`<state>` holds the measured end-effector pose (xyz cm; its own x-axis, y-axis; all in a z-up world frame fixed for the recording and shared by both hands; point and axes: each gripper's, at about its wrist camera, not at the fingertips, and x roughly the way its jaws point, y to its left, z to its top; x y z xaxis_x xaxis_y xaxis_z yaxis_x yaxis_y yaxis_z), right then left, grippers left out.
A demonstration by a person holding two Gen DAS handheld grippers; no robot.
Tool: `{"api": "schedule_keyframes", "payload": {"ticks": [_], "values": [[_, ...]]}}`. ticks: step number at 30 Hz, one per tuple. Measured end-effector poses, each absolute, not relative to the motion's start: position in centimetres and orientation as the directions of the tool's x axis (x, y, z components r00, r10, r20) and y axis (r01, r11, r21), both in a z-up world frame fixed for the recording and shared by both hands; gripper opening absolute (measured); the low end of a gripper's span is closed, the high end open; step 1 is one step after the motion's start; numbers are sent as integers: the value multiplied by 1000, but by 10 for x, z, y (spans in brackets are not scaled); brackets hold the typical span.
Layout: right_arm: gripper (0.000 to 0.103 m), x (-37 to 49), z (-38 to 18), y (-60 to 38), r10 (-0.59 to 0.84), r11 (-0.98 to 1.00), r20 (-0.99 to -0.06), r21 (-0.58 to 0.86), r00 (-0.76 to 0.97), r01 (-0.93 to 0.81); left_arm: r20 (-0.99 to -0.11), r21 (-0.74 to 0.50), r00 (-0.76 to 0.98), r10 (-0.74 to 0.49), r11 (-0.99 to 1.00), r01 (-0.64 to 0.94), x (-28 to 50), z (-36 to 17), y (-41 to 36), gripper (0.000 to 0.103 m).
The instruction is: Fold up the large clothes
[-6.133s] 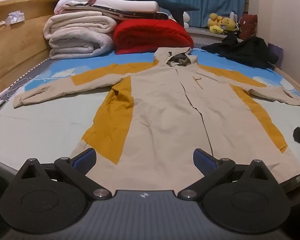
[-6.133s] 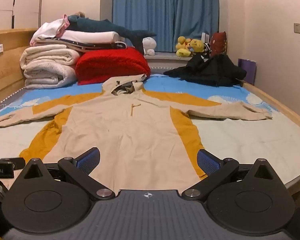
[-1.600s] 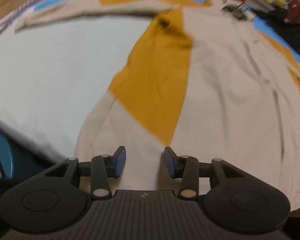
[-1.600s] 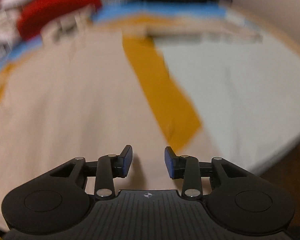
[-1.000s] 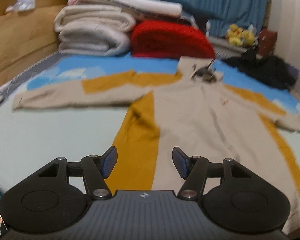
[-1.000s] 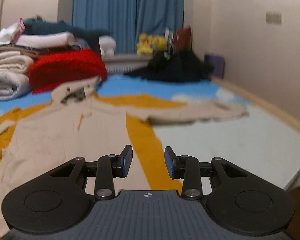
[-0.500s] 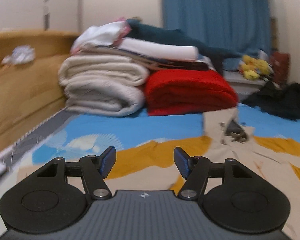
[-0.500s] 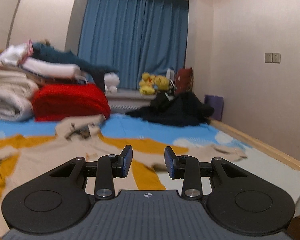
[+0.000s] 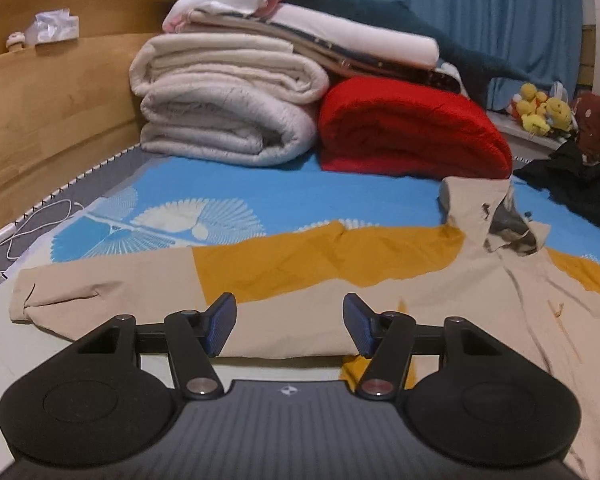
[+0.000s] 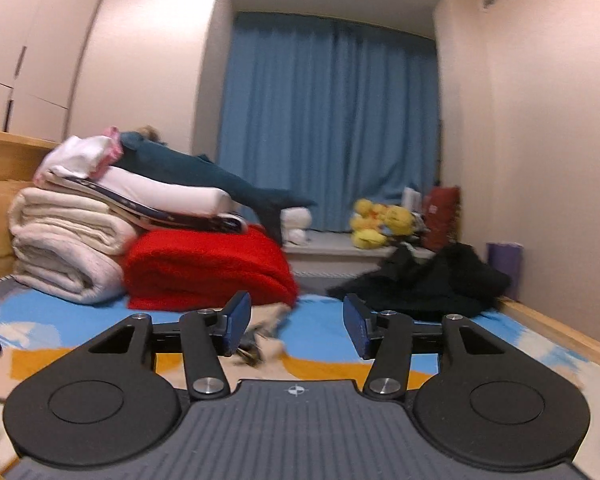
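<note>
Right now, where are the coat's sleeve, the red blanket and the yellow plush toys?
coat's sleeve [image 9: 112, 292]: left wrist view, on its beige forearm.
red blanket [image 9: 408, 128]: left wrist view, on its top.
yellow plush toys [image 10: 380, 222]: right wrist view, on the middle toy.

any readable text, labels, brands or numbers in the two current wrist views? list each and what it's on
None readable as words or numbers.
Left tongs body: a small star-shaped emblem, no letters.
Right tongs body: the same kind of emblem, no letters.
Dark red bag by the curtain: a pale mark, too blurred to read.
Jacket, folded bedding: no print visible.
</note>
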<state>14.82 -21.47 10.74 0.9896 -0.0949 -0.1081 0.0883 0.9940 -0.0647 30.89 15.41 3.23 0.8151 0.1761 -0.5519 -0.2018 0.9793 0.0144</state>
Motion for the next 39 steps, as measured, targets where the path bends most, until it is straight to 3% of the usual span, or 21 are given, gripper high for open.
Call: {"api": "schedule_keyframes", "payload": {"ticks": [5, 7, 10, 17, 19, 22, 26, 33, 36, 39], "values": [[56, 196, 101, -193, -3, 999, -149, -47, 989, -4, -605, -56, 778, 167, 967, -250, 322, 15, 194, 31], [56, 207, 89, -190, 48, 998, -186, -18, 981, -53, -629, -48, 752, 197, 956, -291, 327, 6, 212, 27], [55, 221, 72, -184, 87, 996, -265, 1, 960, -90, -654, -35, 719, 236, 940, -340, 335, -6, 236, 27], [48, 244, 50, -175, 155, 986, -338, 3, 928, -164, -690, -132, 678, 252, 878, -460, 347, -28, 312, 27], [30, 249, 45, -178, 164, 985, -362, 18, 918, -169, -694, -153, 671, 261, 858, -491, 349, -34, 332, 28], [18, 254, 36, -180, 181, 982, -388, 23, 904, -187, -707, -174, 647, 286, 816, -552, 350, -41, 364, 34], [17, 259, 21, -183, 177, 982, -428, 19, 886, -186, -716, -250, 630, 301, 733, -633, 344, -47, 404, 57], [22, 260, 5, -174, 230, 963, -510, -5, 829, -270, -765, -372, 573, 293, 527, -765, 325, -79, 461, 57], [24, 259, 0, -167, 240, 953, -524, -34, 817, -302, -742, -409, 599, 302, 503, -761, 322, -81, 468, 57], [24, 261, -6, -163, 234, 948, -559, -50, 795, -314, -727, -444, 621, 293, 489, -751, 324, -81, 470, 50]]}}
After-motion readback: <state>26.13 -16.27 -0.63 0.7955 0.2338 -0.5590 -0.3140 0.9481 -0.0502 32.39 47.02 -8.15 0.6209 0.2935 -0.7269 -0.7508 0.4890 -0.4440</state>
